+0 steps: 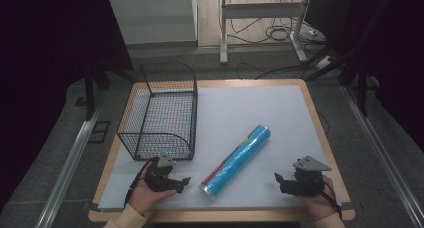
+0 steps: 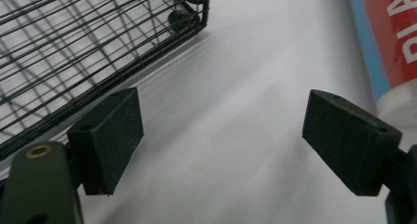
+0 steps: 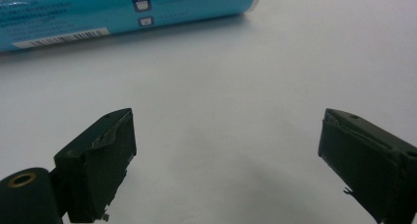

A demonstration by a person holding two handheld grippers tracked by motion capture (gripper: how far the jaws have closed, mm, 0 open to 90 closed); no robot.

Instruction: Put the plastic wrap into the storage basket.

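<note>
A long blue tube (image 1: 237, 159) with a red band near its near end lies slanted on the white mat, near end at front centre. A black wire basket (image 1: 160, 113) stands at the mat's left. My left gripper (image 1: 184, 184) rests near the front edge, just left of the tube's near end, open and empty; its own view has the basket's corner (image 2: 189, 18) at upper left and the tube's red end (image 2: 388, 32) at upper right. My right gripper (image 1: 278, 180) sits at the front right, open and empty, with the tube's blue side (image 3: 123, 10) ahead of it.
The white mat (image 1: 240, 108) covers a wooden table (image 1: 320, 133). Beyond the table are a white desk frame (image 1: 260, 18) and loose cables (image 1: 280, 33) on the floor. Metal rails (image 1: 70, 158) run along both sides.
</note>
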